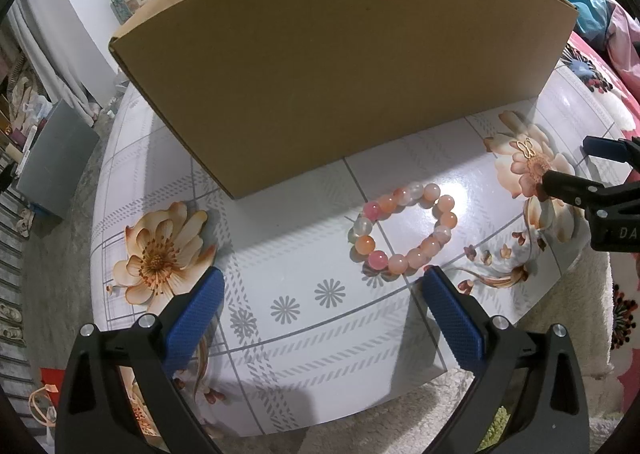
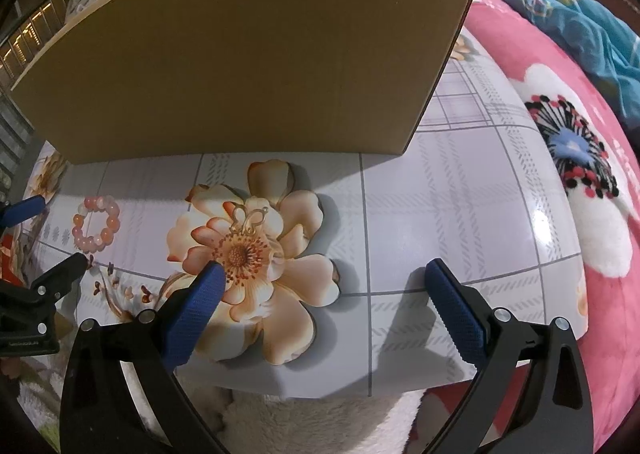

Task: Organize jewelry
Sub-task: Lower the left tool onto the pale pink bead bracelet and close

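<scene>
A pink and orange bead bracelet point(image 1: 402, 230) lies on the flowered table top point(image 1: 320, 334), just beyond my open left gripper point(image 1: 322, 282) and a little right of its centre. It also shows at the left in the right wrist view point(image 2: 96, 228). A small gold butterfly piece point(image 2: 248, 220) lies on a printed flower, beyond my open right gripper point(image 2: 324, 274) and nearer its left finger. It shows in the left wrist view too point(image 1: 527, 149). Both grippers are empty. The right gripper point(image 1: 568, 166) appears at the right edge of the left wrist view.
A large cardboard box point(image 1: 340, 66) stands on the table behind the jewelry, its near wall facing me point(image 2: 248, 54). A pink flowered blanket point(image 2: 580, 174) lies to the right of the table. White fleece point(image 2: 320, 422) lies below the table's front edge.
</scene>
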Demonstrator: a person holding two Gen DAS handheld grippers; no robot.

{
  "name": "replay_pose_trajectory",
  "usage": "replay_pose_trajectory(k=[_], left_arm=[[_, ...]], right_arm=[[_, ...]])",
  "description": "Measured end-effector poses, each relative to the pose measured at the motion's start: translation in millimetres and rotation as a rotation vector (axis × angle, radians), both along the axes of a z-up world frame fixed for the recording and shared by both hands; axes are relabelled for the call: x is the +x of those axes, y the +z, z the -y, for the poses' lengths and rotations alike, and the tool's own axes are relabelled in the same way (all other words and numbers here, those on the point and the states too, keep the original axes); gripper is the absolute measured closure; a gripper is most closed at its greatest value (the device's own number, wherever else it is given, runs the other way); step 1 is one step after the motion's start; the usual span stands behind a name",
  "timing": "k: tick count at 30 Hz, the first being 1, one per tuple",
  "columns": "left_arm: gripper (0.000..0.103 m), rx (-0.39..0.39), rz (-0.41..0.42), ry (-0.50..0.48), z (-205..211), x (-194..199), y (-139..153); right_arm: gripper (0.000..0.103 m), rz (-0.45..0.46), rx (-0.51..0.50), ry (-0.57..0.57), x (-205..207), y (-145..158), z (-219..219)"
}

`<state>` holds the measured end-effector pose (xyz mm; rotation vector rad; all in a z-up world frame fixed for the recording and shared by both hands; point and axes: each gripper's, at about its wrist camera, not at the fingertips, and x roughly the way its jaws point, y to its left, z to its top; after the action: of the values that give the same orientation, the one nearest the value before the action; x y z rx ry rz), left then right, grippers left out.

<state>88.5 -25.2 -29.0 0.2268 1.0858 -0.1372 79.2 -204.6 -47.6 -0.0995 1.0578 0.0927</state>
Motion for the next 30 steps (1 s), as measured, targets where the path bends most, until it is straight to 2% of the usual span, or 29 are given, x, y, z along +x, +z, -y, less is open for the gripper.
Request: replay_pose_trajectory(k=[10,19,21,23,26,30], left_arm=[[0.005,-0.004,0.001,-0.001,-0.4,-0.6,0.4],[0.004,-0.104,-0.023,0.0,-15.6,6.3,-2.7],[0.004,-0.095,-0.013,-0.012,-14.5,6.8,-1.3],[0.005,-0.117,0.018,-0.03,-14.3,3.6,5.0],[0.005,-0.209,0.106,-0.105,-10.2,-7.4,26.6],[0.006,-0.282,0.121,-0.205,2.2,-12.3,36.7]], right_arm=[[0.008,0.001,0.0,0.001,0.2,0.1,0.0],[0.008,0.006,0.001,-0.001,0.0,-0.2,-0.3],[0.008,0.006,0.002,0.0,0.4,-0.1,0.2],[0.008,0.008,0.002,0.0,0.1,-0.8,-0.6],[0.008,0.01,0.003,-0.002,-0.6,-0.8,-1.1],[0.008,0.015,0.004,-0.007,-1.9,-0.8,-2.0]])
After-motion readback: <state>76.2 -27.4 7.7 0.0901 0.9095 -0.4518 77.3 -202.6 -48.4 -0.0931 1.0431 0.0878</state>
